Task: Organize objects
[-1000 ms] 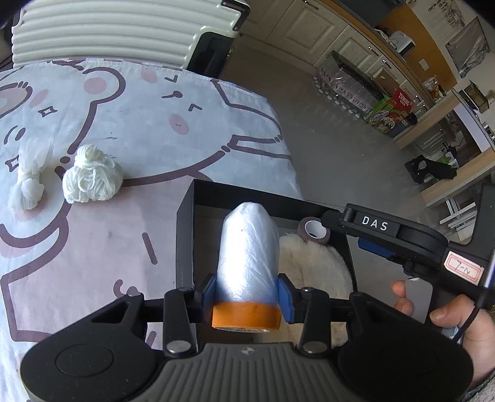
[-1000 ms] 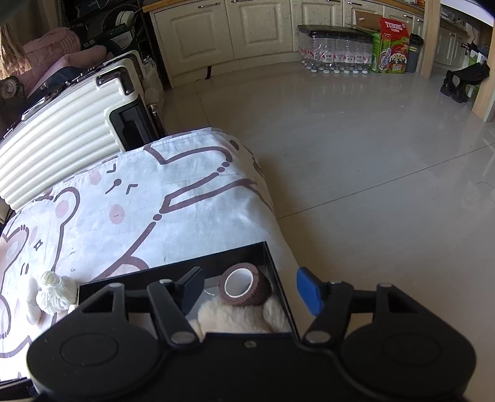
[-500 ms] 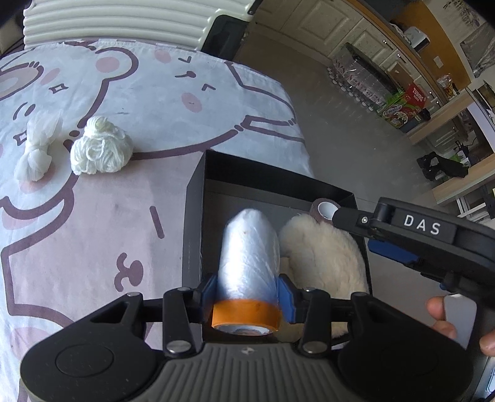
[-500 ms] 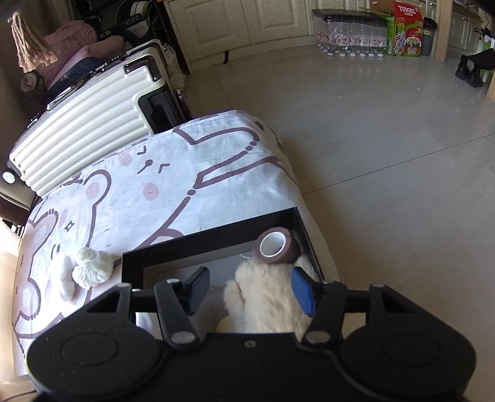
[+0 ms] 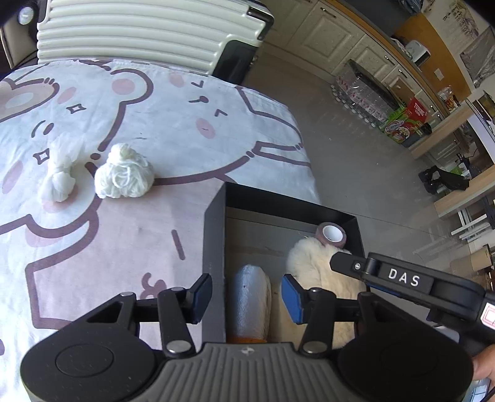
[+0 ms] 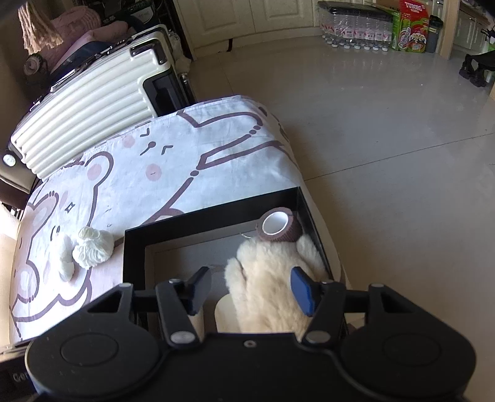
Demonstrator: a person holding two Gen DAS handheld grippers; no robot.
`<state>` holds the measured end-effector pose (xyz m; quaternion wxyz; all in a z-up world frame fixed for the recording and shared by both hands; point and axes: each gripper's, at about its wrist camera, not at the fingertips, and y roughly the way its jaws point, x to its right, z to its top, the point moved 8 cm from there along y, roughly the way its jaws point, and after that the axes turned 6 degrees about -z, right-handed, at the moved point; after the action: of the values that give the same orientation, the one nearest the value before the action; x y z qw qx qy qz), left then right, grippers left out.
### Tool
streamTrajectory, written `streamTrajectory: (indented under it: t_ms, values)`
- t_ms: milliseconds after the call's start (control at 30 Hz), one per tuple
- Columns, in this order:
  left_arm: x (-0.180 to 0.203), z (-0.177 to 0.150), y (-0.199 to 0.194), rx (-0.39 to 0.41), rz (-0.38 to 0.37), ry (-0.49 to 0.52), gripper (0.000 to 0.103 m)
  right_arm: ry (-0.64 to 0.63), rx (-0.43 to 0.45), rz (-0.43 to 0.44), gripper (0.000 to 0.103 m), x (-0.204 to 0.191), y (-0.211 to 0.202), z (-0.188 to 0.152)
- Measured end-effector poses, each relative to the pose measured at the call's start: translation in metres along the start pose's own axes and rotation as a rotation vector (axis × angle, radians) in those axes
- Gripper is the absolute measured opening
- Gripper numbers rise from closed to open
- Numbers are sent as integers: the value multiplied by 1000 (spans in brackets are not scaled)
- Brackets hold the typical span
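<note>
A black box (image 5: 213,235) sits on the bear-print cloth near its right edge. In it lie a plastic-bag roll with an orange core (image 5: 251,304), a cream fluffy mitt (image 5: 312,266) and a brown tape roll (image 5: 331,234). My left gripper (image 5: 246,297) is open above the bag roll, which lies free in the box. My right gripper (image 6: 250,289) is open above the mitt (image 6: 269,284), touching nothing. The box (image 6: 133,247) and tape roll (image 6: 280,228) also show in the right wrist view. A white yarn ball (image 5: 123,176) and a knotted white bag (image 5: 60,176) lie on the cloth left of the box.
A cream ribbed suitcase (image 5: 145,27) stands behind the cloth-covered surface (image 5: 123,105). The cloth's right edge drops to a tiled floor (image 6: 386,123). Water bottles and a green carton (image 6: 408,26) stand by far cabinets.
My left gripper has opened and let go of the bag roll, which now lies in the box. Both grippers have drawn back and up from the box.
</note>
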<state>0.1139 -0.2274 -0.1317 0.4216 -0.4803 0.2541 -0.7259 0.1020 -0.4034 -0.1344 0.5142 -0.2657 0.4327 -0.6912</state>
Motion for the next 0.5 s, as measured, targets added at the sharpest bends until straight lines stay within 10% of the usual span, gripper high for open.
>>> streamTrajectory:
  t_ms: [500]
  values:
    - [-19,10,-20,43,38,-4,51,-86,-120,100,53,-42,8,-27]
